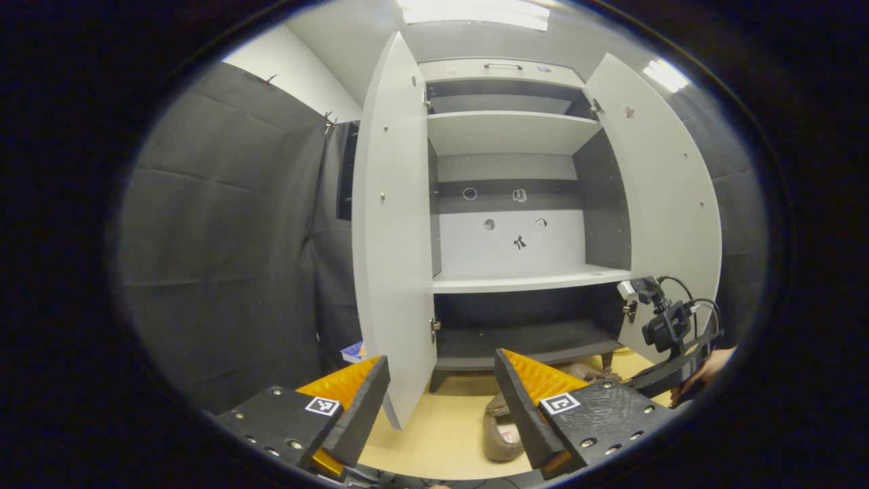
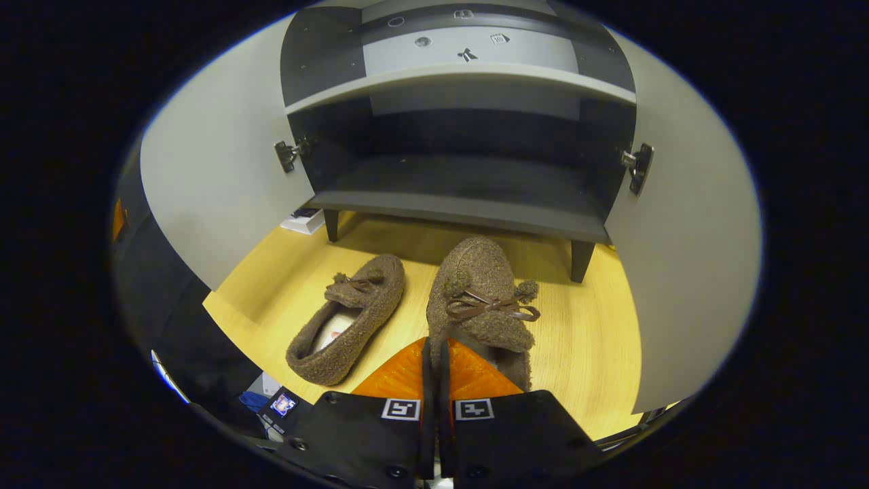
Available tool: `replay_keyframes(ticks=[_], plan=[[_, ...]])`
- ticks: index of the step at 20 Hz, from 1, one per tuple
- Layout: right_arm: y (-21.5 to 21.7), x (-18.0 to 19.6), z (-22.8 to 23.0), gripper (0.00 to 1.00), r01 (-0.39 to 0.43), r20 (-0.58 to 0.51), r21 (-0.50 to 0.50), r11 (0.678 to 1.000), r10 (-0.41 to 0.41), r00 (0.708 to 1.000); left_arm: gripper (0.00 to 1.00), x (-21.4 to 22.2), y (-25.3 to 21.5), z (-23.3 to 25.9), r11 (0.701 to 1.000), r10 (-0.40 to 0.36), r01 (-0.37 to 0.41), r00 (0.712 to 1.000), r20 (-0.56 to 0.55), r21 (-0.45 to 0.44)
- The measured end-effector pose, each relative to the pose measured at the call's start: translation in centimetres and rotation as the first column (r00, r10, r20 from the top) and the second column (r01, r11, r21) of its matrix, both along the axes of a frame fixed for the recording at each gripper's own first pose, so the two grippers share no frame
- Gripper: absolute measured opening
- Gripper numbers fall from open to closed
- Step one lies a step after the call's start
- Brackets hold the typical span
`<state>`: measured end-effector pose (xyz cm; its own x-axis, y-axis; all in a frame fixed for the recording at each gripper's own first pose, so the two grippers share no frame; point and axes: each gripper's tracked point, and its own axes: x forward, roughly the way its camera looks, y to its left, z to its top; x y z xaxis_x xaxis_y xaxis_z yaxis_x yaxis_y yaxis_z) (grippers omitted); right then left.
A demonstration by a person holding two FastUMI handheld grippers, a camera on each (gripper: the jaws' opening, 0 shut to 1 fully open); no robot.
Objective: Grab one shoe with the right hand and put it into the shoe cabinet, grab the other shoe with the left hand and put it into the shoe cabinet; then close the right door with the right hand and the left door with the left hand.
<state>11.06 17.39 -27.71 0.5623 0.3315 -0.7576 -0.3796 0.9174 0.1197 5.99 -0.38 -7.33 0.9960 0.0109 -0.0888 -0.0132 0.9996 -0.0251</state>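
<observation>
Two brown fuzzy shoes with bows lie on the wooden floor (image 2: 597,353) in front of the open shoe cabinet (image 2: 461,180). In the right gripper view my right gripper (image 2: 432,343) is shut on the rim of the nearer shoe (image 2: 482,292), whose toe points at the cabinet. The other shoe (image 2: 349,316) lies to its left, apart from it. In the left gripper view my left gripper (image 1: 441,358) is open with nothing in it, higher up, facing the cabinet (image 1: 529,278). Below its fingers lies a shoe (image 1: 502,435). My right gripper (image 1: 669,333) and the hand holding it are low at the right.
Both doors stand wide open: left door (image 1: 394,238), right door (image 1: 672,204). The shelves are bare. A small white and blue object (image 2: 302,221) lies by the cabinet's left leg. Dark padded wall (image 1: 224,238) runs along the left.
</observation>
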Motion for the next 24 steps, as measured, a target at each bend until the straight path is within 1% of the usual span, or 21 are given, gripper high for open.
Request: replay_keyframes(ticks=[6,9,11,12,13,14,16,17,22,23,24], plan=[[0.6,1.2,6.5,0.05,-0.005,0.089,0.085,0.996,-0.003,0.996,0.96,0.2,-1.4,0.7,1.000,-0.028,0.028,0.999,0.020,-0.001],[1.0,2.2,10.1,0.05,-0.009,0.159,0.134,0.991,-0.012,0.987,0.97,0.4,-1.8,0.8,0.999,-0.037,0.037,0.999,0.023,0.002],[1.1,2.9,12.3,0.05,-0.018,0.205,0.149,0.989,-0.013,0.979,0.97,0.5,-2.2,0.7,0.999,-0.047,0.047,0.999,0.023,-0.001],[1.2,3.3,13.5,0.05,-0.026,0.225,0.155,0.988,-0.009,0.974,0.84,0.7,-2.4,0.7,0.999,-0.053,0.053,0.998,0.022,-0.002],[1.3,3.7,14.7,0.05,-0.033,0.247,0.161,0.986,-0.008,0.969,0.97,0.8,-2.5,0.6,0.998,-0.057,0.057,0.998,0.021,-0.002],[1.4,4.4,15.8,0.05,-0.037,0.266,0.163,0.986,-0.008,0.964,0.96,1.0,-2.6,0.5,0.998,-0.061,0.061,0.998,0.022,-0.002],[1.6,5.7,17.9,0.05,-0.040,0.301,0.177,0.983,-0.016,0.953,0.90,1.4,-3.0,0.4,0.997,-0.071,0.071,0.997,0.022,-0.006],[1.6,6.4,18.9,0.05,-0.039,0.317,0.183,0.982,-0.021,0.948,0.96,1.7,-3.1,0.3,0.997,-0.077,0.077,0.997,0.021,-0.010],[1.2,11.0,22.8,0.05,-0.010,0.392,0.185,0.983,-0.064,0.918,0.97,2.9,-3.6,0.0,0.995,-0.100,0.100,0.995,0.027,-0.018],[1.1,11.9,23.4,0.08,-0.003,0.403,0.186,0.983,-0.073,0.912,0.97,3.2,-3.7,0.0,0.994,-0.103,0.104,0.994,0.028,-0.019],[1.1,13.0,24.1,0.08,0.003,0.414,0.187,0.982,-0.082,0.906,0.97,3.7,-3.6,-0.1,0.994,-0.106,0.106,0.994,0.028,-0.020]])
